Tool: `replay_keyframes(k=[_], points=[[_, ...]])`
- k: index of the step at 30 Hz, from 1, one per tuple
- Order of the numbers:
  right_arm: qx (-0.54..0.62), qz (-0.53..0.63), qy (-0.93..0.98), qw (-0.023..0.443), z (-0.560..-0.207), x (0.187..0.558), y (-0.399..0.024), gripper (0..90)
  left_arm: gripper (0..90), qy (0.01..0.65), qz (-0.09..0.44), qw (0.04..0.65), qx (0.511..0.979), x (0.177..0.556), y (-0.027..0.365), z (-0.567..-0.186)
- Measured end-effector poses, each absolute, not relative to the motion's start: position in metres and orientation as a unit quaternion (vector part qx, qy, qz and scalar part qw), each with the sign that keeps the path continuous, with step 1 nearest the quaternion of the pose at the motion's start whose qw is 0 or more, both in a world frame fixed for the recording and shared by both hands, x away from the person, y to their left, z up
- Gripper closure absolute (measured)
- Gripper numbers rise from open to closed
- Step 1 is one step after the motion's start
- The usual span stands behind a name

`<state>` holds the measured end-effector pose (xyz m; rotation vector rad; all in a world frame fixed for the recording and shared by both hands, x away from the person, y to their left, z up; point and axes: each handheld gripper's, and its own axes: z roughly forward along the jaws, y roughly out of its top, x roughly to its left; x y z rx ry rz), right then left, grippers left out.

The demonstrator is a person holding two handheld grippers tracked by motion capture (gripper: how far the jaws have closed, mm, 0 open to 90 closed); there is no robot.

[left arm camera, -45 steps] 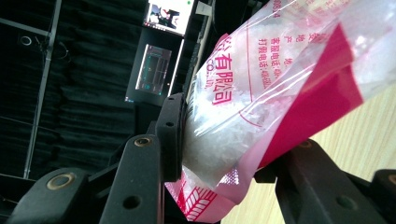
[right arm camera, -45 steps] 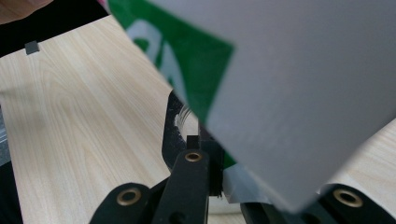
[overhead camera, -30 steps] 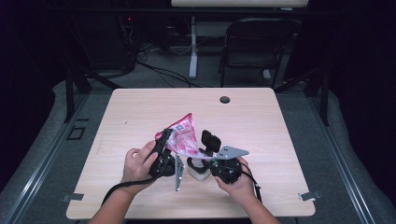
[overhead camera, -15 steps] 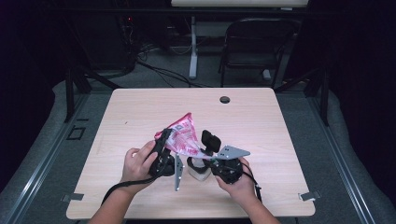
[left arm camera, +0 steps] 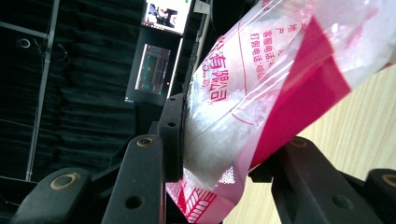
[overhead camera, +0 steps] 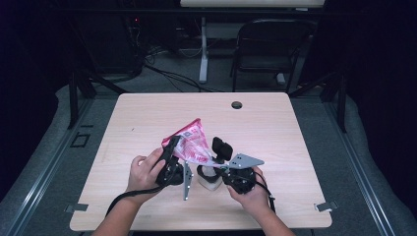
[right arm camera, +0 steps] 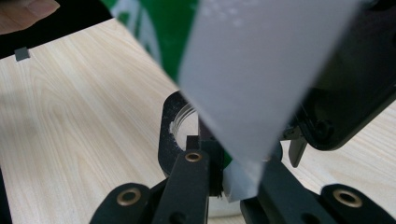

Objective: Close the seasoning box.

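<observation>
A clear plastic bag with pink-red printed panels and white lettering [overhead camera: 193, 145] hangs tilted above the light wooden tabletop [overhead camera: 275, 128], one corner pointing up and away. It is filled with white, coarse crystals [left arm camera: 219, 126] that show through the film. Its back is green and white [right arm camera: 233, 70]. Just beneath it stands a small white jar [overhead camera: 210, 183]
</observation>
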<state>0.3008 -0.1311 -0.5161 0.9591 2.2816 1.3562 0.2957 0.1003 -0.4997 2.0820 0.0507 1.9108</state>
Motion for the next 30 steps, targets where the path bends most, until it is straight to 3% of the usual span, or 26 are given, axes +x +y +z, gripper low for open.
replay_keyframes(k=[30], points=[[0.341, 0.477, 0.796, 0.151, -0.5186, 0.3026, -0.1324, 89.9, 67.1, 0.008, 0.676, 0.148, 0.722, 0.2916, 0.096, -0.4981]])
